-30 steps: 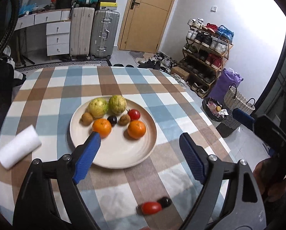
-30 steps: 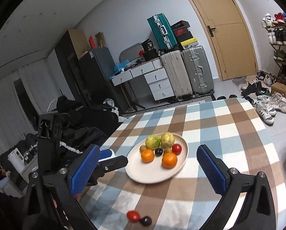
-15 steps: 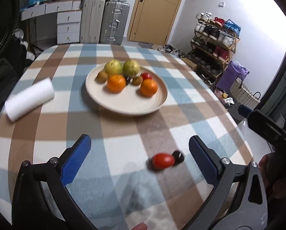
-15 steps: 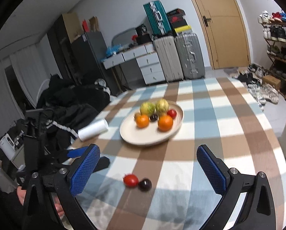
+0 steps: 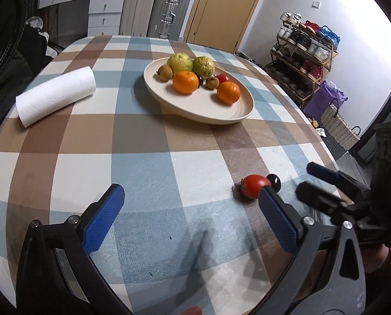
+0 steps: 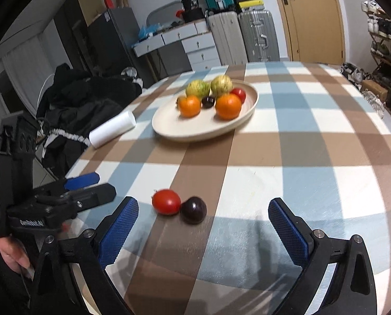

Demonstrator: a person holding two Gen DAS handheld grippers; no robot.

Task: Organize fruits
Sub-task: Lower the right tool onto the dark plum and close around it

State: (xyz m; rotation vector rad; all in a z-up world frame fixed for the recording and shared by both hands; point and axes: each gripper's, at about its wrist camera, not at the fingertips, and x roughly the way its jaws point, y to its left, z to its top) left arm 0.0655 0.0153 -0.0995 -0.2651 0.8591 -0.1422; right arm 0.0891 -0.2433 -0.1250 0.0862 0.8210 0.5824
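**Two loose fruits near the table edge, both grippers spread above them**

Two small fruits lie off the plate on the checked tablecloth: a red tomato and a dark plum, touching each other, the tomato to the left in the right wrist view. The cream plate sits well beyond them toward the middle of the table and holds two oranges, two green-yellow round fruits, a second red tomato, a dark plum and some small brown fruits (better seen from the left wrist camera).

The right gripper hovers low over the cloth with its blue-padded fingers spread wide, holding nothing; the tomato and plum lie just ahead of it, between the finger lines. The left gripper is likewise spread and empty, and from its own camera the tomato sits just beyond its right fingertip, with the plum behind it.

A roll of white paper towel lies on its side to the left of the plate. A hand grips the left gripper's handle at the table edge.
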